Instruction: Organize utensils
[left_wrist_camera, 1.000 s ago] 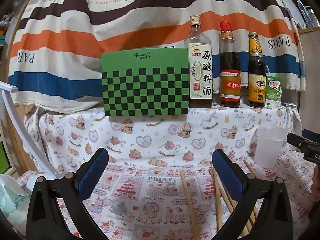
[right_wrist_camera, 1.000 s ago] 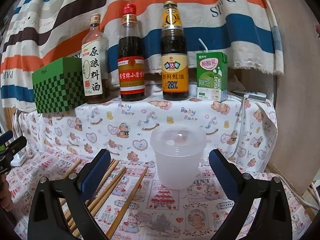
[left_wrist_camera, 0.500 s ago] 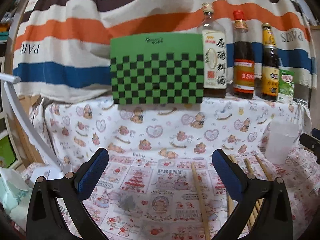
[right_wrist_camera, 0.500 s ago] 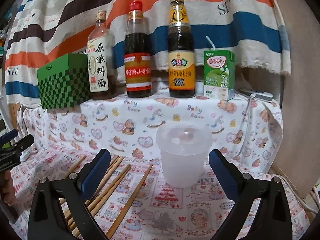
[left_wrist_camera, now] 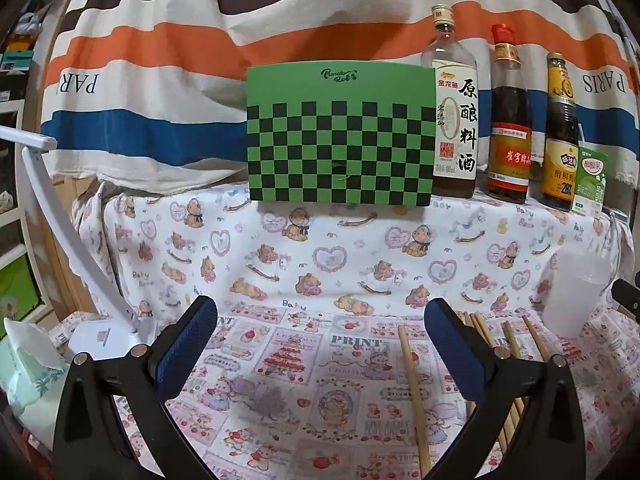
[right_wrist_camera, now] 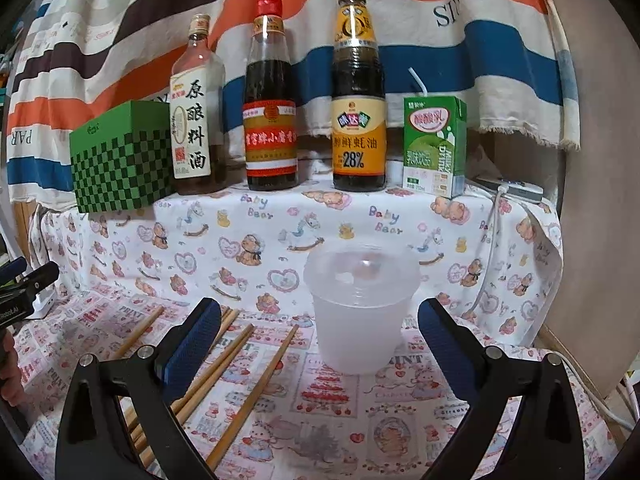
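Both tools released, nothing picked up yet.
Left view: left tool (left_wrist_camera: pixel 320 340) hangs spread wide and empty; one chopstick (left_wrist_camera: pixel 414 396) lies just inside its right finger. Right view: right tool (right_wrist_camera: pixel 320 340) gapes empty, cup (right_wrist_camera: pixel 362 306) straight ahead, chopsticks (right_wrist_camera: pixel 224 360) by its left finger; next, I judge, pinch one.

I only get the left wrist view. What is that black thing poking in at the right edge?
Observer: That is the right gripper. It is open and holds nothing, and the plastic cup stands just ahead of it.
Visitor: Is there anything past the milk carton?
Observer: Yes. To the right of the milk carton, a white gadget lies on the cloth-covered ledge, and a white cable hangs down from it.
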A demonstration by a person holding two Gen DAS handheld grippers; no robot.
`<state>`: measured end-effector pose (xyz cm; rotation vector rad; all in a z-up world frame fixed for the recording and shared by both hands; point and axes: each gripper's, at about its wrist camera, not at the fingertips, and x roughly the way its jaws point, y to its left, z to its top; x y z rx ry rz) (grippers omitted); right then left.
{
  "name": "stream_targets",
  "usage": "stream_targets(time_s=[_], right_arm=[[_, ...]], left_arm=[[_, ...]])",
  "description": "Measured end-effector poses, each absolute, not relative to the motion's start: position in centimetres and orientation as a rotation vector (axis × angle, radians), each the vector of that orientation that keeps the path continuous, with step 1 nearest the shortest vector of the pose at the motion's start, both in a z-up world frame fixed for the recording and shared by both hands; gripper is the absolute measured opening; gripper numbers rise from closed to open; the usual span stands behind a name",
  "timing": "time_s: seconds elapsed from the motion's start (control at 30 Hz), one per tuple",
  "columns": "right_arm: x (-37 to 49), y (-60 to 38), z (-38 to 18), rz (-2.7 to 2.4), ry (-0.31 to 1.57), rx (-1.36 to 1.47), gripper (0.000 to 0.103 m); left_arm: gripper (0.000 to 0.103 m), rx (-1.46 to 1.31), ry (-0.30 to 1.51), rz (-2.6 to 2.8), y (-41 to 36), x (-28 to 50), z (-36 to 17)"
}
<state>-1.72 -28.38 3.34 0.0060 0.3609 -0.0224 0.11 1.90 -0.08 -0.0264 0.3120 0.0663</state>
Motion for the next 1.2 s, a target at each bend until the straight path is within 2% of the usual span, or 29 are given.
stream_targets(time_s=[0.4, 0.47, 0.6, 0.67, 0.73, 0.83, 0.9, 0.97, 1.2], right_arm=[[-2.1, -28.8, 4.4, 0.008, 0.387, 0.071, 0.099], [-2.1, -28.6, 4.7, 0.046, 0.401, 0.069, 0.088], [-2.2, -28.3, 5.0, 0.088, 0.416, 0.09, 0.086], [-2.0, -27.9, 5.1, 0.108, 0.432, 0.081, 0.079], [-1.9, -27.5, 5.1, 0.118, 0.434, 0.07, 0.078], [-1.9, -27.4, 5.0, 0.112, 0.441, 0.056, 0.069], [-2.0, -27.8, 4.9, 0.101, 0.45, 0.065, 0.067], [-1.9, -28.1, 4.8, 0.092, 0.461, 0.069, 0.052], [-1.4, -29.8, 4.3, 0.068, 0.504, 0.142, 0.037]], left_arm=[[0.103, -0.003, 0.306, 0.029, 1.2, -0.1, 0.0], [0.103, 0.005, 0.309, 0.024, 1.2, 0.0, 0.0], [0.103, 0.007, 0.296, 0.022, 1.0, -0.2, 0.1], [0.103, -0.007, 0.294, 0.039, 1.3, -0.3, 0.1], [0.103, -0.023, 0.304, 0.051, 1.7, -0.1, 0.0], [0.103, -0.023, 0.299, 0.04, 1.7, -0.3, 0.0], [0.103, -0.005, 0.299, 0.027, 1.2, -0.3, 0.0], [0.103, 0.009, 0.31, 0.011, 0.9, 0.0, -0.1], [0.103, -0.009, 0.338, 0.01, 1.1, 0.5, -0.2]])
